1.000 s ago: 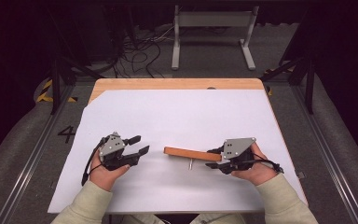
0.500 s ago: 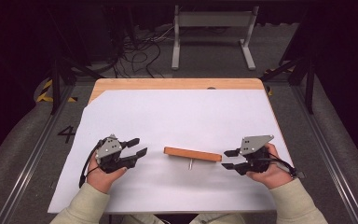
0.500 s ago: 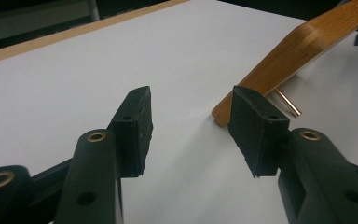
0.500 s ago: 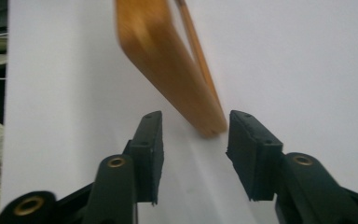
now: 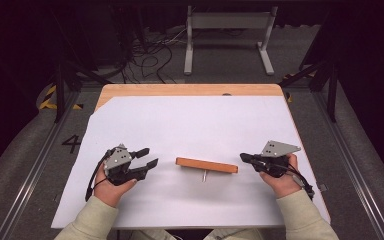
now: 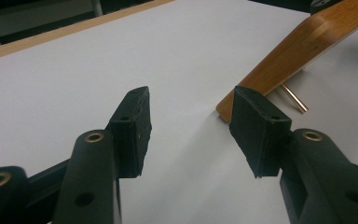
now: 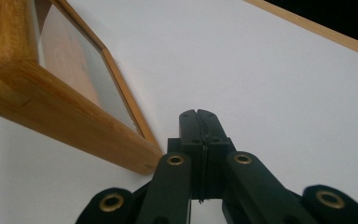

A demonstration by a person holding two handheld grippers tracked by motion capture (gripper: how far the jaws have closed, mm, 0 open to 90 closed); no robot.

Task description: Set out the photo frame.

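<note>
Looking down from the high view, a wooden frame [image 5: 206, 165] stands on its edge near the middle of the white sheet [image 5: 190, 125] that covers the table [image 5: 190, 90], propped by a thin metal peg [image 5: 205, 175]. The left gripper [image 5: 148, 157] rests just left of the frame, jaws apart with nothing between them. The right gripper [image 5: 245, 158] sits just right of the frame's end, apart from it, jaws having just closed together on nothing.

From the left gripper view, the left gripper [image 6: 189, 123] gapes about halfway, empty, with the frame's [image 6: 298, 51] rounded end and peg [image 6: 294, 98] just beyond its right-hand jaw.

From the right gripper view, the right gripper [image 7: 198, 116] is pressed shut, holding nothing; the frame [image 7: 51, 112] leans at left, its corner close beside the jaws.
</note>
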